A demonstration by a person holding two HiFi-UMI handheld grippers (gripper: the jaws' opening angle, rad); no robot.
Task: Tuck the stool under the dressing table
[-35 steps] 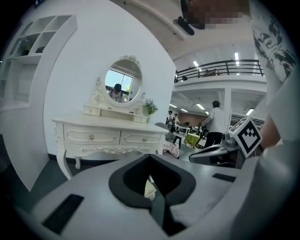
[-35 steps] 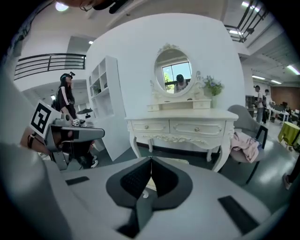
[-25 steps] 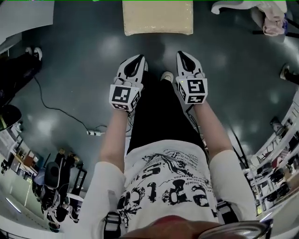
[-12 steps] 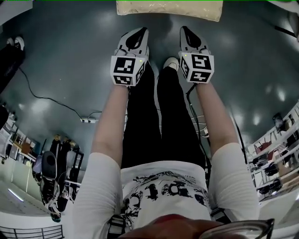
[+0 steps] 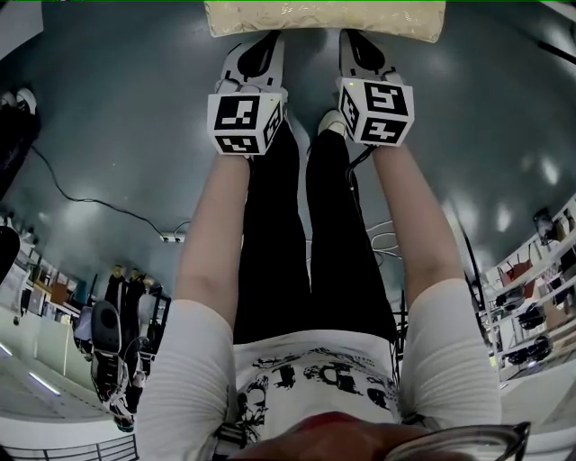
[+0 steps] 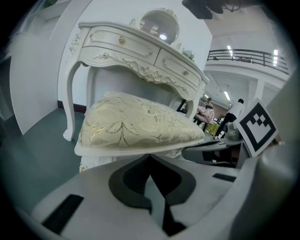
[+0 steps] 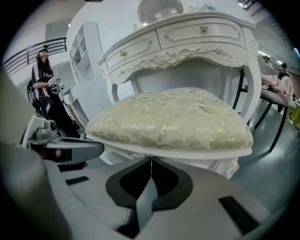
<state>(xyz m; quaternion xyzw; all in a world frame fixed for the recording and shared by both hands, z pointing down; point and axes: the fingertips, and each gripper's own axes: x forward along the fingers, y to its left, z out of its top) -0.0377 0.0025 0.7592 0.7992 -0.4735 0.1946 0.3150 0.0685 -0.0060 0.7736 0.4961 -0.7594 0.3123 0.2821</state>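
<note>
Both left gripper (image 5: 267, 40) and right gripper (image 5: 354, 40) sit clenched and empty by the cream cushioned stool (image 5: 324, 18), likely to push it.

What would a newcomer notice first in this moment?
The cream, gold-patterned stool fills both gripper views, standing before the ornate white dressing table. In the head view, the left tool and right tool, both shut, point side by side at its near edge.
</note>
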